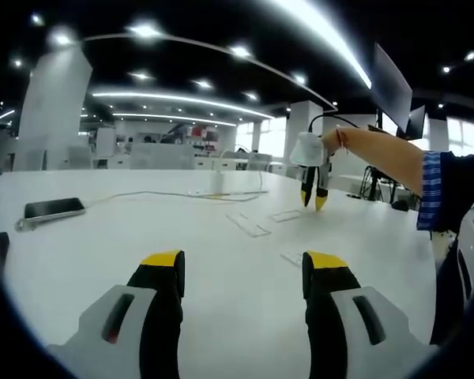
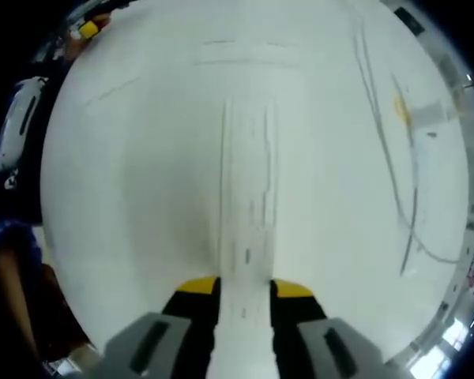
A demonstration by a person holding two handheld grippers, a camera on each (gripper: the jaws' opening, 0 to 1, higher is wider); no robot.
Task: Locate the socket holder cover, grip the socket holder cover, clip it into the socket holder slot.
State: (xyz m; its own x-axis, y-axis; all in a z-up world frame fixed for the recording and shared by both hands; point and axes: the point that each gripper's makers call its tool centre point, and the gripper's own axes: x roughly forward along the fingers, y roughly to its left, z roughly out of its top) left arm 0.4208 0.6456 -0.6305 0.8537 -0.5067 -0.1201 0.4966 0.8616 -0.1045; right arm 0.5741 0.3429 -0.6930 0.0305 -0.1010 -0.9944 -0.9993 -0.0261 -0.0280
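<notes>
A long clear strip, the socket holder cover [image 2: 249, 213], lies lengthwise on the white table [image 2: 142, 197] and runs in between my right gripper's [image 2: 245, 288] yellow-tipped jaws. The jaws stand close against its two sides, shut on it. In the left gripper view the right gripper [image 1: 314, 200] points straight down at the table, held by a hand, its tips close together just above the surface. Other clear flat pieces [image 1: 249, 225] lie on the table [image 1: 103, 237] near it. My left gripper [image 1: 243, 260] hovers low over the near table, open, with nothing between its jaws.
A dark phone [image 1: 54, 208] lies at the left with a thin cable [image 1: 174, 194] running across the table behind it. Cables [image 2: 395, 166] with a yellow tag [image 2: 400, 106] cross the table's right side. A blue sleeve [image 1: 430, 189] reaches in from the right.
</notes>
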